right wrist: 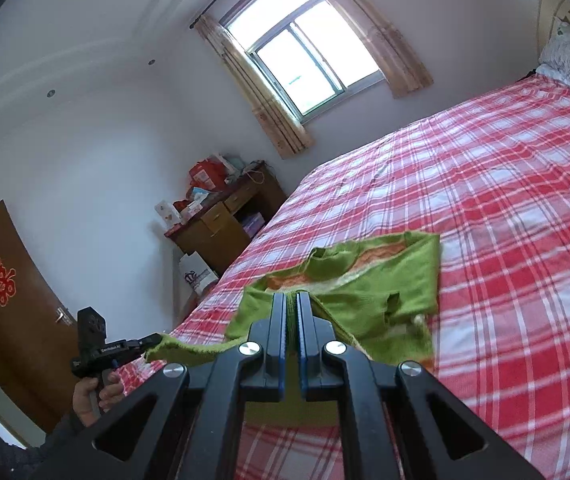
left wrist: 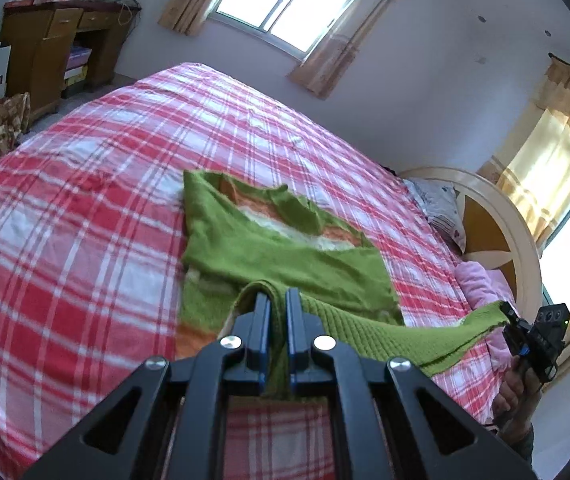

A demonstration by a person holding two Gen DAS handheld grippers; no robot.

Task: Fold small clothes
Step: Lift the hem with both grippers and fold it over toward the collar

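Green knit child's sweater with orange-white stripes (left wrist: 285, 256) lies on red-white plaid bedsheet (left wrist: 85, 208), ahead of both my grippers. My left gripper (left wrist: 277, 300) clamped on near hem corner; my right gripper (right wrist: 293, 304) clamped on other corner. Hem stretched between them, lifted; body trails forward. Pinched edges hidden behind jaws; sleeves tucked, unclear.

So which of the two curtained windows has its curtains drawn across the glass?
The window beside the bed's round headboard: yellow curtains cover it. The window past the bed's far side has its curtains pulled aside.
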